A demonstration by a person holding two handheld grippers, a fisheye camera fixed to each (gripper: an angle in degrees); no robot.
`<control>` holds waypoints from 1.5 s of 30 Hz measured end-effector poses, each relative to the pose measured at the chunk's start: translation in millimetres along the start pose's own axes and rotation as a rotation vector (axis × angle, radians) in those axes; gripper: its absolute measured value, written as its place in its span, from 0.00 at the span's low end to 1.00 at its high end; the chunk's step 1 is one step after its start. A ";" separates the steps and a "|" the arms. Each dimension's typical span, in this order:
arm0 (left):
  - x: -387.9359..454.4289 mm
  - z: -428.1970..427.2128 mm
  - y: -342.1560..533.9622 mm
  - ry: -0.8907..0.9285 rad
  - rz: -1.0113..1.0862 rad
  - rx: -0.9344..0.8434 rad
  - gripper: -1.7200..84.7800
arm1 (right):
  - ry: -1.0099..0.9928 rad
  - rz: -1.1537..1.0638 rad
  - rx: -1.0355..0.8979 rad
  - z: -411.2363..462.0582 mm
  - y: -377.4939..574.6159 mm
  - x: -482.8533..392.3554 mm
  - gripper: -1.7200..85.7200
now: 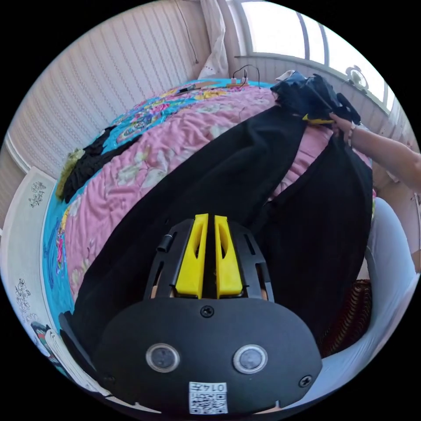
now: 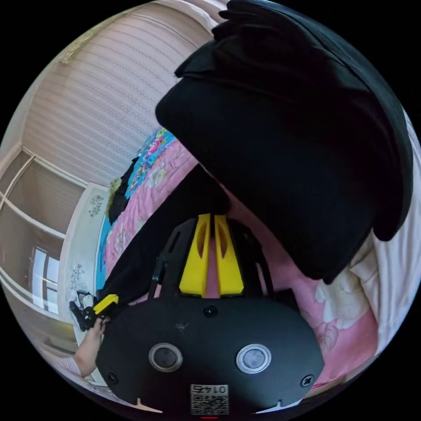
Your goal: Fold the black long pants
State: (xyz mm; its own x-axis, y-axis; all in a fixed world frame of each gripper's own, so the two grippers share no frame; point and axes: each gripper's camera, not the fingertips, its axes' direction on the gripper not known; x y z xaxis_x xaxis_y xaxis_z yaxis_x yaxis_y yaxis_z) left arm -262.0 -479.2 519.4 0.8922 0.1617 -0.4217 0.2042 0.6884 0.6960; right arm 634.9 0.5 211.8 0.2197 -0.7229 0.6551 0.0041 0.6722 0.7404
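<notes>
The black long pants (image 1: 228,175) lie lengthwise on a pink flowered quilt (image 1: 166,144), both legs running away from me. My left gripper (image 1: 208,218) sits at the near end, its yellow jaws shut with black cloth at the tips. In the left gripper view, a hand (image 1: 343,125) holds the right gripper (image 1: 318,117) at the far end, under a bunched black mass. In the right gripper view, the right gripper (image 2: 209,217) is shut, its tips on a pants leg (image 2: 193,197). A large fold of the pants (image 2: 298,131) hangs over the right gripper. The left gripper (image 2: 105,303) shows far off.
A pile of dark clothes (image 1: 90,160) with a greenish piece (image 1: 70,164) lies at the bed's left side. Cables (image 1: 241,79) rest near the window end. The person's arm (image 1: 386,153) and pale trousers (image 1: 390,263) are at the right, beside a brown woven thing (image 1: 351,315).
</notes>
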 end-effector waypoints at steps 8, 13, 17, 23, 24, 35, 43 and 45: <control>-38.8 2.7 26.9 0.177 -0.020 -0.047 0.01 | 0.064 -0.146 -0.047 -55.6 29.1 -5.5 0.03; -87.4 -34.2 40.1 0.265 -0.121 -0.018 0.01 | 0.168 -0.224 -0.101 -64.8 47.6 -23.8 0.05; -119.6 -115.7 83.6 0.188 -0.185 0.143 0.03 | 0.172 -0.274 -0.038 -130.3 89.9 -25.3 0.09; -198.7 -188.8 243.4 0.068 -0.738 0.158 0.08 | 0.125 -0.069 -0.041 -213.1 191.7 46.2 0.13; -209.0 -194.5 264.6 0.068 -0.812 0.150 0.08 | 0.116 -0.040 -0.045 -217.9 202.1 54.6 0.13; -310.4 -300.9 468.5 0.025 -1.369 0.237 0.16 | -0.027 0.094 -0.123 -189.4 237.9 81.6 0.10; -351.1 -331.7 498.6 0.046 -1.422 0.271 0.18 | -0.002 0.081 -0.195 -219.6 224.9 66.6 0.03; -359.2 -336.4 506.8 0.036 -1.444 0.274 0.18 | -0.022 0.111 -0.181 -227.7 225.6 72.4 0.03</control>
State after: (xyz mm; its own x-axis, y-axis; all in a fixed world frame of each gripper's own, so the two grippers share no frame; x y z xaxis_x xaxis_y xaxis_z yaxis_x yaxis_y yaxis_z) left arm -614.5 49.4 828.2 -0.1573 -0.5147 -0.8428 0.9621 0.1127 -0.2483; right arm 873.9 136.2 392.0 0.2074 -0.6448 0.7357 0.1571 0.7642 0.6255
